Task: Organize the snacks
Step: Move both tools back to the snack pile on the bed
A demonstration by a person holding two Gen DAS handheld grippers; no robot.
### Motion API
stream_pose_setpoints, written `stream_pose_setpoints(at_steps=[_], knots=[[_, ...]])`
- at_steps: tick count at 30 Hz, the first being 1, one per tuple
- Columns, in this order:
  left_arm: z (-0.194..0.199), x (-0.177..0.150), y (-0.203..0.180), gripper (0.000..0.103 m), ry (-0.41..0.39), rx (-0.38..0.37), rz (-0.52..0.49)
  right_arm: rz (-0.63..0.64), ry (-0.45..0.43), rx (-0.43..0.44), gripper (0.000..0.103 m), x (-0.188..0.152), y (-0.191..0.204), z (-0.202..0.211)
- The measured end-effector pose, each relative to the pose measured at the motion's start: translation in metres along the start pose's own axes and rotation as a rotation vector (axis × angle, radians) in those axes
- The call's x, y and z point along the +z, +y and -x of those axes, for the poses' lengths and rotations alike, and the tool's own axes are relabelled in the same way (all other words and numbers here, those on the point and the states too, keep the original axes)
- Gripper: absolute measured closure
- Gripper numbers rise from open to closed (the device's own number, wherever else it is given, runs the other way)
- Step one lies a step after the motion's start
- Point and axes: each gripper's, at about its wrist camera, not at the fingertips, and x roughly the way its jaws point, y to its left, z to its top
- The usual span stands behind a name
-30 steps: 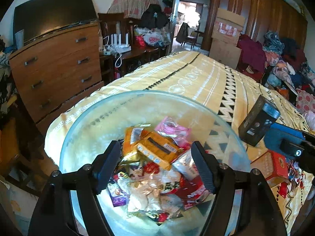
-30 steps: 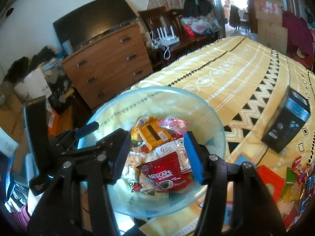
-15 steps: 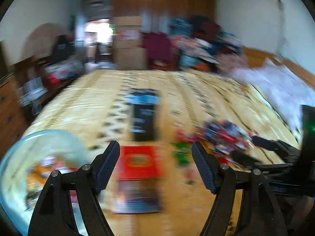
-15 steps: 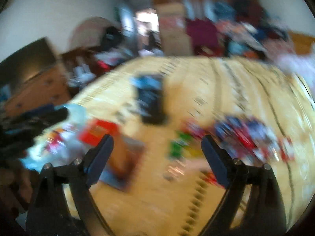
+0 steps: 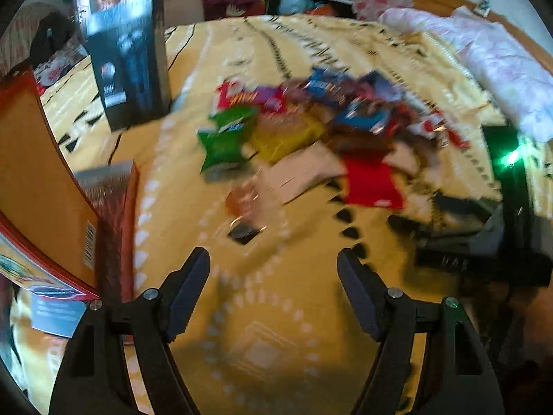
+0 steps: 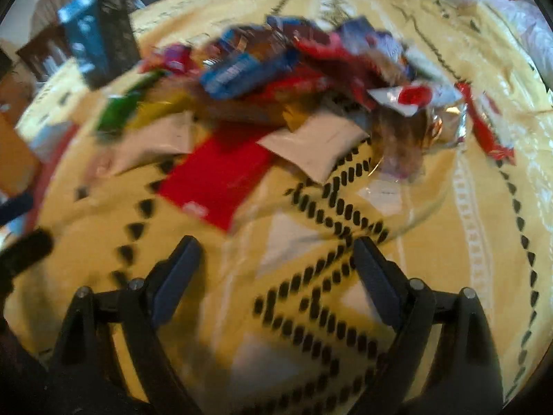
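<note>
Both views now off the bowl, onto the snack pile (image 5: 304, 128) (blurred); 2 grippers (image 5: 273, 269) (image 6: 276, 259) spread, empty, bare bedspread (image 5: 269, 311) between.

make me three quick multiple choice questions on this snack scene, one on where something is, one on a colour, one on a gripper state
1. Where does the tall dark box stand relative to the snack pile in the left wrist view?
A. to its left
B. on top of it
C. to its right

2. What colour is the flat packet at the near edge of the pile in the right wrist view?
A. blue
B. red
C. black

3. What state is the right gripper in?
A. shut on a packet
B. shut on nothing
C. open, holding nothing

Answers: 1 A, the box stands on the bedspread left of the pile. 2 B, it is plainly red. 3 C, only bedspread shows between its spread fingers.
</note>
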Motion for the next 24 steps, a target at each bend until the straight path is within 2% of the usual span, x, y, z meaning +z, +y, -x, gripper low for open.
stream_pose_setpoints(at_steps=[2, 6, 11, 18, 24], knots=[[-0.012, -0.008, 0.006, 0.026, 0.009, 0.024, 0.003, 0.022, -0.027, -0.023, 0.000, 0.008, 0.004, -0.007], [-0.034, -0.017, 0.019, 0.025, 0.028, 0.055, 0.032, 0.048, -0.045, -0.032, 0.000, 0.015, 0.006, -0.024], [-0.038, -0.014, 0.018, 0.016, 0.013, 0.070, 0.018, 0.046, -0.057, -0.028, 0.000, 0.011, 0.005, -0.020], [-0.041, -0.015, 0.022, 0.014, -0.003, 0.052, 0.026, 0.046, -0.056, -0.031, 0.000, 0.011, 0.006, -0.022], [-0.042, -0.016, 0.018, 0.011, -0.011, 0.065, 0.011, 0.046, -0.056, -0.032, 0.000, 0.011, 0.006, -0.022]])
